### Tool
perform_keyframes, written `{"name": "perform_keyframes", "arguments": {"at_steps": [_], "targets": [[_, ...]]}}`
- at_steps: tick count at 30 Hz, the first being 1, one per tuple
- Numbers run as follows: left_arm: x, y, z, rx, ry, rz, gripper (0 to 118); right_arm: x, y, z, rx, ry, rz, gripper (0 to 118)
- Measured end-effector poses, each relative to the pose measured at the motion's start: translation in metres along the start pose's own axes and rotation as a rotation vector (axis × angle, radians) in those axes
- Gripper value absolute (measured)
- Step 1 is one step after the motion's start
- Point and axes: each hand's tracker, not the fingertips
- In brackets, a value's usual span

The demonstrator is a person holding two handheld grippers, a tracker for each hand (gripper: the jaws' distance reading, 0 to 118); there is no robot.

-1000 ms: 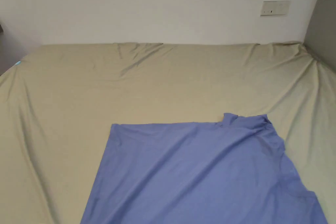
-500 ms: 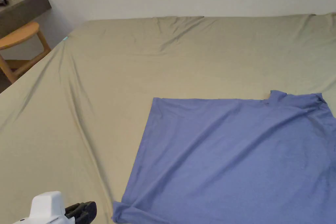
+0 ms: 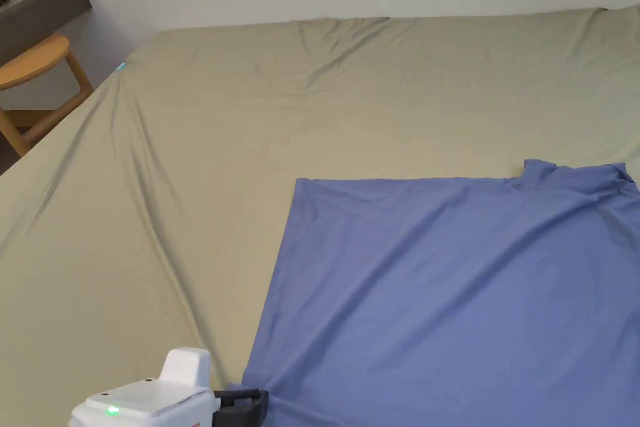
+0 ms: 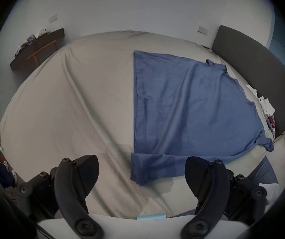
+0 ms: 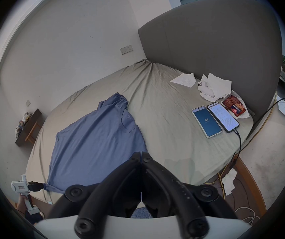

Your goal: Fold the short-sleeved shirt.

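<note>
A blue short-sleeved shirt (image 3: 450, 297) lies spread flat on the bed, collar toward the right. Its near hem corner (image 4: 148, 168) is folded over on itself. My left gripper (image 3: 247, 406) sits at the bottom of the head view, its dark jaws right at that near-left corner. In the left gripper view the left gripper (image 4: 141, 160) is open wide, with the folded corner just ahead between the jaws and nothing held. In the right gripper view the right gripper (image 5: 141, 154) is shut with its jaws together and empty, above the shirt (image 5: 93, 144) by its collar side.
A beige sheet (image 3: 250, 134) covers the bed, with a grey headboard (image 5: 207, 44) at the right. Near it lie two phones (image 5: 207, 123), crumpled tissues (image 5: 212, 87), a snack packet (image 5: 234, 107) and a cable (image 5: 239, 144). A wooden stool (image 3: 37, 72) and dark shelf (image 3: 44, 3) stand at the far left.
The head camera has turned left and down. The left gripper has come up into the head view and moved right, up to the shirt's near-left corner. The shirt lies as before.
</note>
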Motion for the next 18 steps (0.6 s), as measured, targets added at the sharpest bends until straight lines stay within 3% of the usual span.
{"name": "perform_keyframes", "arguments": {"at_steps": [1, 3, 4, 9, 12, 14, 18], "targets": [[-0.004, 0.001, -0.006, 0.006, 0.001, -0.009, 80, 0.004, 0.001, 0.001, 0.000, -0.002, -0.004, 1], [-0.001, -0.001, -0.012, 0.001, -0.006, -0.036, 30, 0.005, -0.003, -0.002, -0.005, -0.003, -0.013, 1], [0.002, -0.003, -0.016, -0.037, -0.010, -0.036, 13, 0.008, -0.003, -0.002, -0.008, -0.004, -0.018, 1], [0.003, -0.021, -0.016, -0.072, -0.015, -0.023, 7, 0.013, -0.006, -0.005, -0.017, -0.012, -0.009, 1], [-0.005, -0.016, -0.005, -0.030, -0.053, 0.105, 4, 0.004, -0.012, -0.013, -0.032, -0.008, -0.004, 1], [-0.004, -0.012, 0.006, 0.003, -0.051, 0.120, 4, 0.007, -0.016, -0.024, -0.060, -0.002, -0.006, 1], [0.012, -0.001, 0.036, 0.099, -0.044, 0.089, 4, 0.002, -0.029, -0.054, -0.175, 0.009, 0.100, 0]]}}
